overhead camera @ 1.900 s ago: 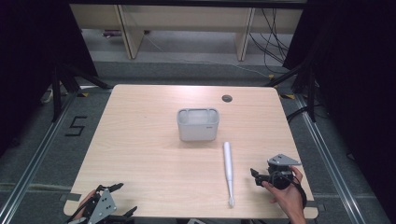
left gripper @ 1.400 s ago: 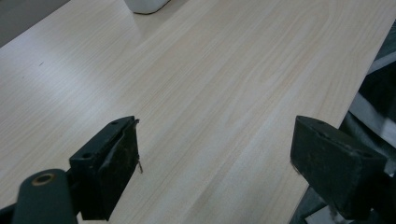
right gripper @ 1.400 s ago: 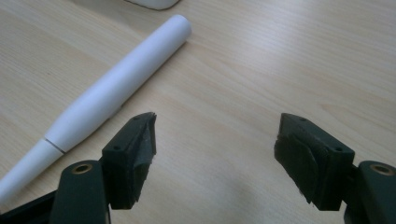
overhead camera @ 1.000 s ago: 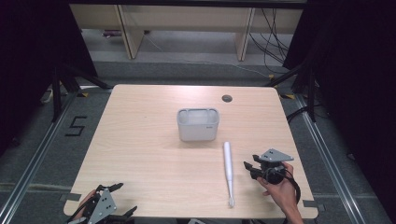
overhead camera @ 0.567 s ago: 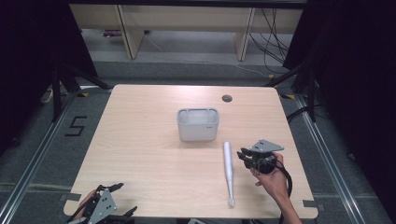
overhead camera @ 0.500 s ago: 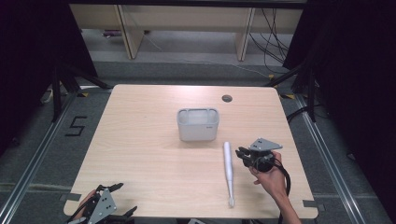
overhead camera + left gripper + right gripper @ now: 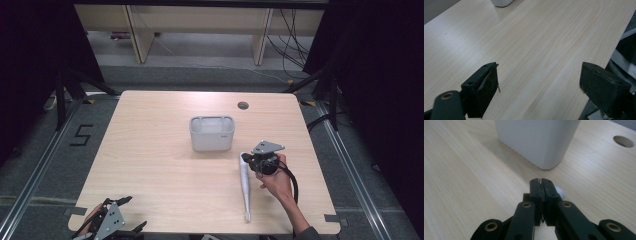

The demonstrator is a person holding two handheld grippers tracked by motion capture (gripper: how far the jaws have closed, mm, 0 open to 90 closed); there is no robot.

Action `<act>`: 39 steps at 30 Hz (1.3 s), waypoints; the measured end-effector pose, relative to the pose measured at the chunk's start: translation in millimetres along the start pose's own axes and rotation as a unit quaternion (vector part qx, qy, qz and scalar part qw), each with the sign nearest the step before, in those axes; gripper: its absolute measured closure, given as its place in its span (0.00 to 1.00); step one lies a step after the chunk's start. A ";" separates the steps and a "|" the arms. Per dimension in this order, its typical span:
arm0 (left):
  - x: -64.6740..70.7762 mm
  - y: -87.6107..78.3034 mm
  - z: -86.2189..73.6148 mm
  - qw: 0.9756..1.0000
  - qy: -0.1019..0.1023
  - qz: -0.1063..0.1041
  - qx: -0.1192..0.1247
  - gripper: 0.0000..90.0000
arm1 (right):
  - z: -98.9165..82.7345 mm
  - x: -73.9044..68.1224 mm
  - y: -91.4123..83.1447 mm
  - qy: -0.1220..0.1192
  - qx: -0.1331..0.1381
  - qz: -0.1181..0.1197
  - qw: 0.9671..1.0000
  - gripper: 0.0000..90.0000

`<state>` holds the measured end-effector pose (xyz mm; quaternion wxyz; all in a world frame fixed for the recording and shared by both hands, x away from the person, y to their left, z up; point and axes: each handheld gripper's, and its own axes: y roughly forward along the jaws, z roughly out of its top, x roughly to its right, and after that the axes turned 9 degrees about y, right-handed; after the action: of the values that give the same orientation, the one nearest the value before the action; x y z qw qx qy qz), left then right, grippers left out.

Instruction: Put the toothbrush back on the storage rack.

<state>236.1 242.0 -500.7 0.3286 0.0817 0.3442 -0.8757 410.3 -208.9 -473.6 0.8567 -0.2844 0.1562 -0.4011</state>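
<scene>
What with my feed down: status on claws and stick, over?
Left claw open, idle at table edge. Right claw just closed shut, nothing between jaws, beside white stick's far end. Stick lies flat; white bin close beyond.

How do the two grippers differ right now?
The left gripper has its jaws wide apart, with bare table between them; the right gripper has its jaws pressed together. The left sits at the table's near left corner; the right is beside the top end of the white stick, near the white bin. Both are hand-held, with black jaws.
</scene>
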 end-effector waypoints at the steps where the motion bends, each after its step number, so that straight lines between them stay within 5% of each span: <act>1: 0.0 0.0 0.2 1.000 0.000 0.001 0.001 0.17 | 0.4 -0.3 2.3 -0.001 -0.004 0.000 1.000 0.98; 4: 1.0 1.1 -0.5 1.000 -0.005 0.003 0.011 0.17 | 2.5 -1.1 12.5 -0.012 -0.018 0.007 1.000 1.00; 8: -0.9 0.0 -0.2 1.000 0.010 -0.001 -0.007 0.17 | 5.3 -2.6 20.6 -0.019 -0.029 0.006 0.999 1.00; 19: 1.4 1.7 -0.3 1.000 -0.003 -0.003 0.009 0.17 | 7.9 -3.6 37.1 -0.011 -0.051 0.011 0.999 1.00; 39: 0.7 1.0 0.2 1.000 -0.001 -0.002 0.007 0.17 | 0.8 5.2 35.9 -0.012 -0.083 0.005 0.996 1.00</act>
<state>236.2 240.9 -501.3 0.3267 0.0826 0.3375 -0.8789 435.4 -194.1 -495.2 0.8337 -0.3587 0.1803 -0.3792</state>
